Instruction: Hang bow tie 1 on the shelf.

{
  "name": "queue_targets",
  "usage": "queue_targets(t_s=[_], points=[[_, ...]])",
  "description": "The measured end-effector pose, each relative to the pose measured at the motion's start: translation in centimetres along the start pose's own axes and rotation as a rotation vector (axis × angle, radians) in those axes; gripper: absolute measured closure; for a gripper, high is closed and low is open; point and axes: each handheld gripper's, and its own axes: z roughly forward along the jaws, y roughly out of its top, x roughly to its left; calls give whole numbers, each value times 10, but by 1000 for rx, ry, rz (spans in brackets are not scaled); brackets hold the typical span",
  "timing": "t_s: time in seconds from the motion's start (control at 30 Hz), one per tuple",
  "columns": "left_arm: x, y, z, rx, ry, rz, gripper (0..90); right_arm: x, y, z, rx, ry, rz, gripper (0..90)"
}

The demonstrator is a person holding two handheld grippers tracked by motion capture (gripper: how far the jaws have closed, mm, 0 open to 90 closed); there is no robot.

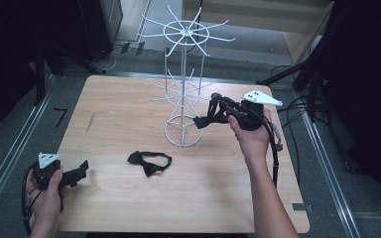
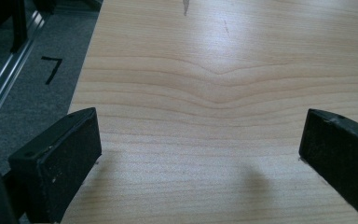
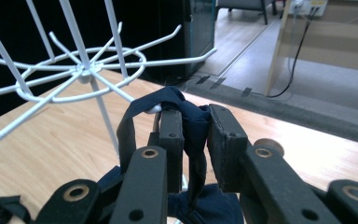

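Note:
A white wire rack point(image 1: 183, 89) with hooked arms stands at the back middle of the wooden table point(image 1: 129, 198). My right gripper point(image 1: 217, 106) is beside its lower ring of arms, shut on a dark navy bow tie point(image 1: 206, 119) by its strap. In the right gripper view the strap point(image 3: 193, 135) is pinched between the jaws and loops over the tip of a rack arm point(image 3: 156, 108). A second black bow tie point(image 1: 149, 162) lies flat on the table in front of the rack. My left gripper point(image 1: 82, 171) rests at the table's left front edge, open and empty point(image 2: 200, 154).
Grey floor with metal rails point(image 1: 10, 148) runs along both sides of the table. Cables point(image 1: 292, 106) trail off the table's right back corner. A black tape mark point(image 2: 51, 69) sits on the floor left of the table.

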Motion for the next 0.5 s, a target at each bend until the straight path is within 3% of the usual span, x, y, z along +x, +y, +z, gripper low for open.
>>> queue_targets(t_s=[0.5], points=[[0, 0, 0, -3, -3, -3, 0, 11, -7, 18, 13, 24, -6, 753]])
